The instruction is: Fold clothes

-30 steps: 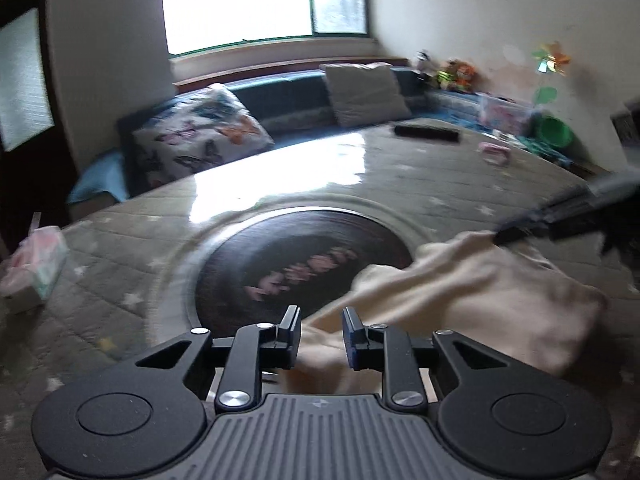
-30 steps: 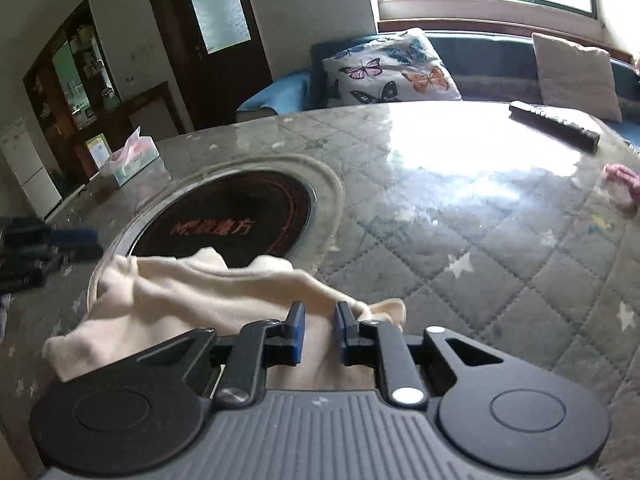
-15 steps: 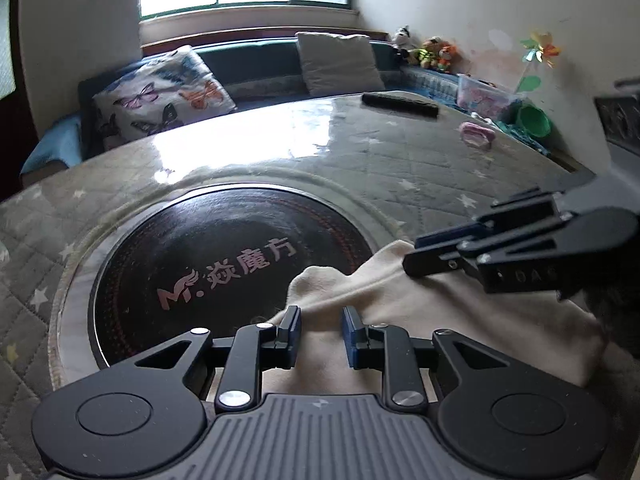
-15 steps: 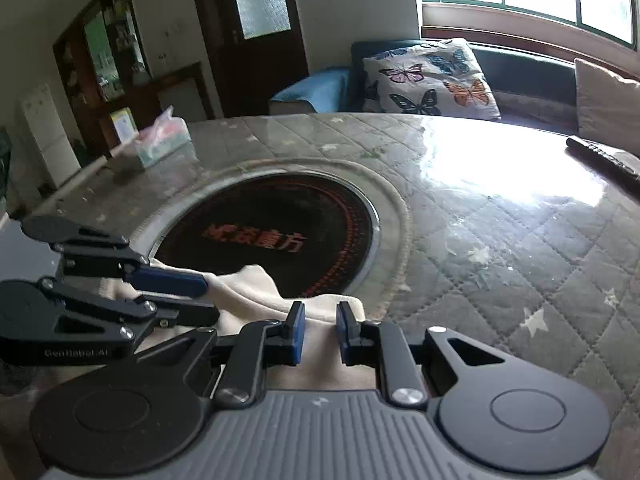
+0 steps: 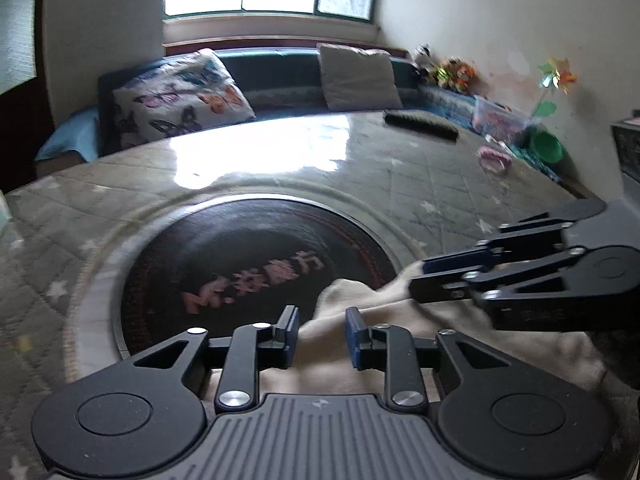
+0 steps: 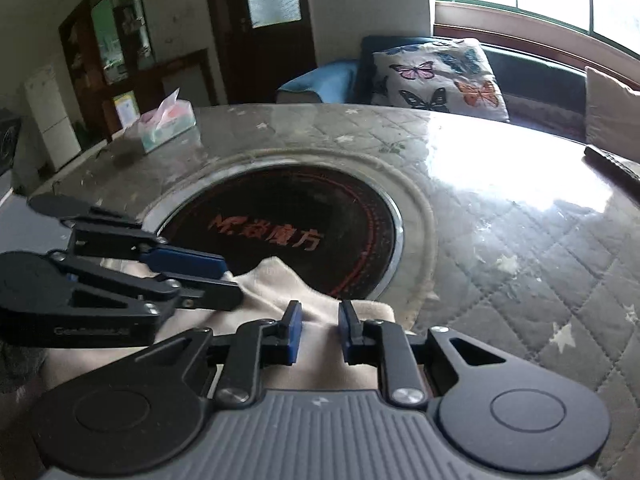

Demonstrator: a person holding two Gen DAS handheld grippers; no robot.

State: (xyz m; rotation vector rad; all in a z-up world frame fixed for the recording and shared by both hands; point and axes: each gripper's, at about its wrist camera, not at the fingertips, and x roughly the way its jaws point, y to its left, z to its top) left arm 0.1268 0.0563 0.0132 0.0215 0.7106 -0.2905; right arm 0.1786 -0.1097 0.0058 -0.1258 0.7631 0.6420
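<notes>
I have both grippers angled down, side by side; my left gripper has just been opening, its 2 blue-padded fingers apart; my right gripper shows a narrower gap, pressing nothing.

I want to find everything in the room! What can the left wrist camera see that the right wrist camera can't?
Only the left wrist view shows the pinwheel, the soft toys and the green bowl.
Only the right wrist view shows the tissue box and the dark door.
Both show the cream cloth, the black round plate, the butterfly pillow and both grippers.
</notes>
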